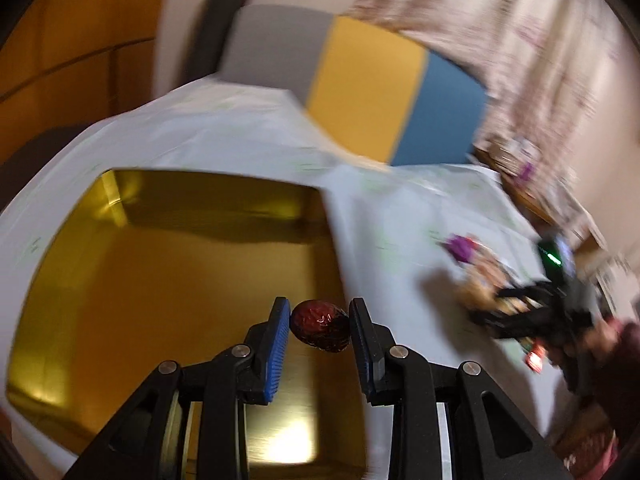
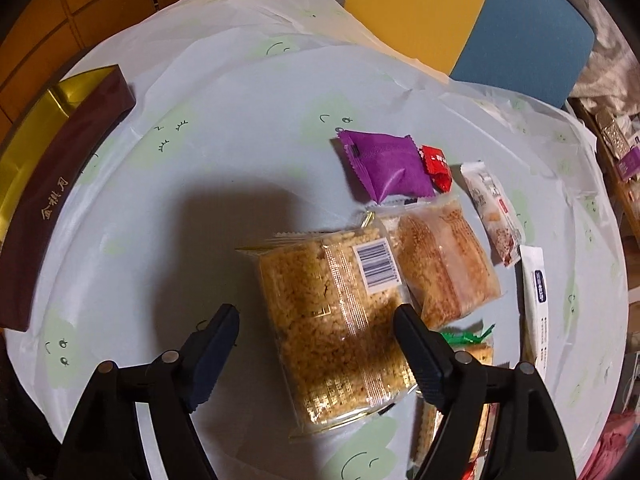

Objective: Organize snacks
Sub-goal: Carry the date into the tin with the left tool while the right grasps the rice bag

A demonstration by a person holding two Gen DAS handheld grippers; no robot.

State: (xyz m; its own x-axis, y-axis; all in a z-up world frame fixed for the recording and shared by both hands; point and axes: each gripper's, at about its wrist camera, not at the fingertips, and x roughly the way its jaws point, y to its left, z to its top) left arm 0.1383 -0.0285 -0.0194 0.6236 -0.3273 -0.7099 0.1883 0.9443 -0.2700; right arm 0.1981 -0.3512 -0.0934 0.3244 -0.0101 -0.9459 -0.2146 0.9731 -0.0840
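A table (image 2: pixel 248 128) holds an open box (image 2: pixel 44 152) at nine o'clock and a cluster of snack packets (image 2: pixel 400 240) from the centre toward three o'clock. Chairs (image 2: pixel 472 16) stand beyond the table at one o'clock.

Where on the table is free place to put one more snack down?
Free: the cloth between the gold box and the snack pile; also the box floor. Crowded: around the purple packet.
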